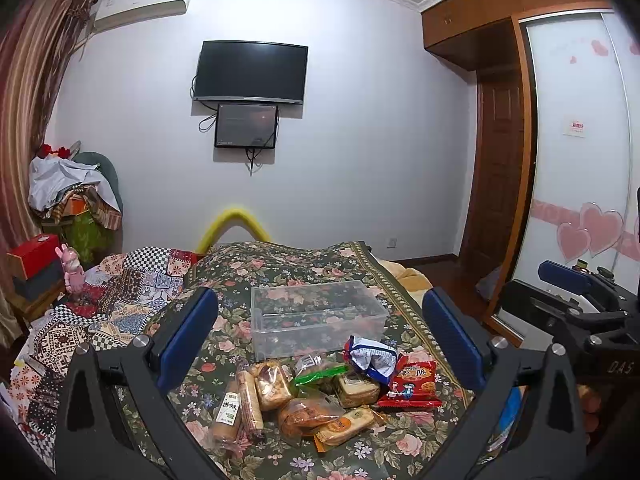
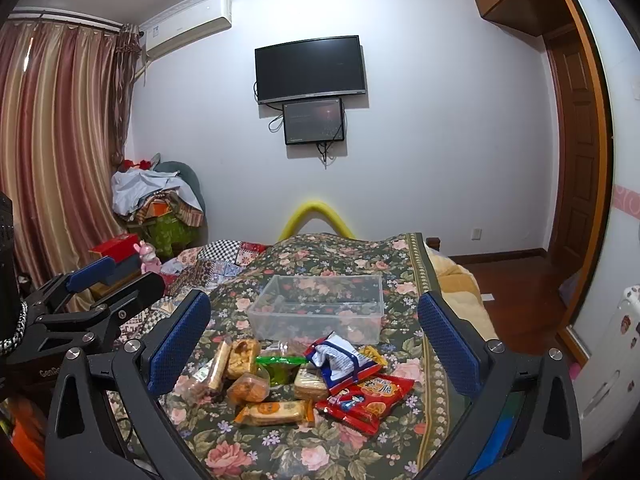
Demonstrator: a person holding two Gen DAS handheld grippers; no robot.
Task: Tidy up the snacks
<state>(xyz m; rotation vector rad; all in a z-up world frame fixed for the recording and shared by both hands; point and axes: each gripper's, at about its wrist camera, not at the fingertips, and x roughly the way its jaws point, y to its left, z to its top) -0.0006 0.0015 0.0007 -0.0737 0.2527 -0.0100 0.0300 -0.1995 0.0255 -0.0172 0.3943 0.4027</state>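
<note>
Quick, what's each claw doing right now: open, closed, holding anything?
Left claw: open, holding nothing, above the snacks.
Right claw: open, holding nothing.

The bottom edge of the left wrist view is cutting off the floral bedspread (image 1: 304, 452) and the lower frame of the left gripper (image 1: 320, 340). At that view's right edge the right gripper (image 1: 568, 280) is showing only in part, so I cannot tell how its jaws are standing. In the right wrist view the left gripper (image 2: 116, 276) is running off the left border likewise. The print on the red snack packet (image 2: 366, 396) is too small to read. The blue-and-white bag (image 2: 340, 360) is covering part of the yellow wrapper (image 2: 374, 354) behind it. The pile of clothes (image 2: 156, 196) is hiding whatever it is lying on.
</note>
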